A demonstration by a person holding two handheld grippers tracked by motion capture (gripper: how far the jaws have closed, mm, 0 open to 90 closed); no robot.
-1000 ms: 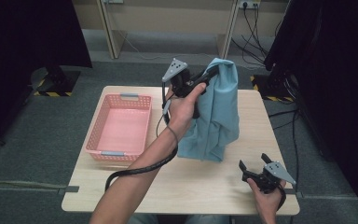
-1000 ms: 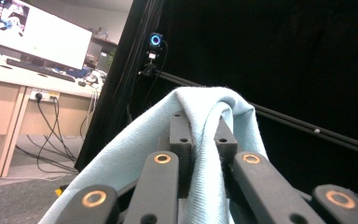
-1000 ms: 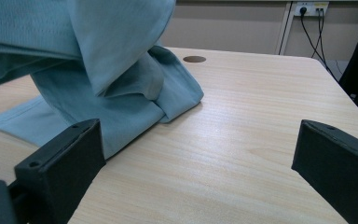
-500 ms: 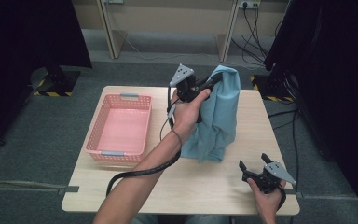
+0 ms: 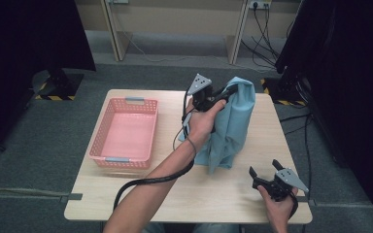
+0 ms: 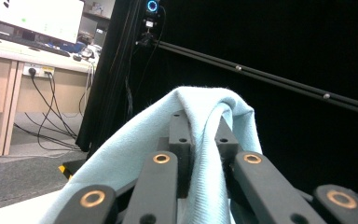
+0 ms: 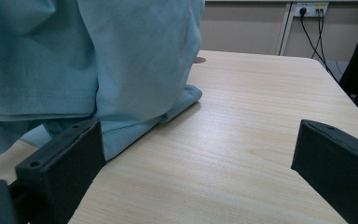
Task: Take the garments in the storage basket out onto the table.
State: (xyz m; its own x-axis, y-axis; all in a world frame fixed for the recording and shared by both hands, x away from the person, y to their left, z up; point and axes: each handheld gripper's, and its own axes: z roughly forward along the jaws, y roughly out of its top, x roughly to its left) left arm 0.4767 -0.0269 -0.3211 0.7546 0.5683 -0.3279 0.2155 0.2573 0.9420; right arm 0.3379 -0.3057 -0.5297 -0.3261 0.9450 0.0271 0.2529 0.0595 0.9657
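Note:
A light blue cloth [image 5: 230, 126] hangs from my left gripper [image 5: 229, 91], which is shut on its top fold and held up above the table's far middle. The cloth's lower end still rests on the wooden table [image 5: 213, 194]. In the left gripper view the cloth [image 6: 200, 140] drapes over and between the closed jaws. My right gripper [image 5: 263, 174] sits low at the table's near right corner, open and holding nothing. In the right gripper view its fingers [image 7: 65, 163] stand wide apart, and the cloth [image 7: 121, 60] hangs just ahead to the left.
A pink plastic basket [image 5: 126, 132] stands on the left half of the table, with nothing in it. Black curtains and stands flank the table. Desk legs and cables run along the far wall.
My left gripper has carried the cloth's top a little higher and to the right, so more of the cloth hangs off the table. The right gripper has stayed put.

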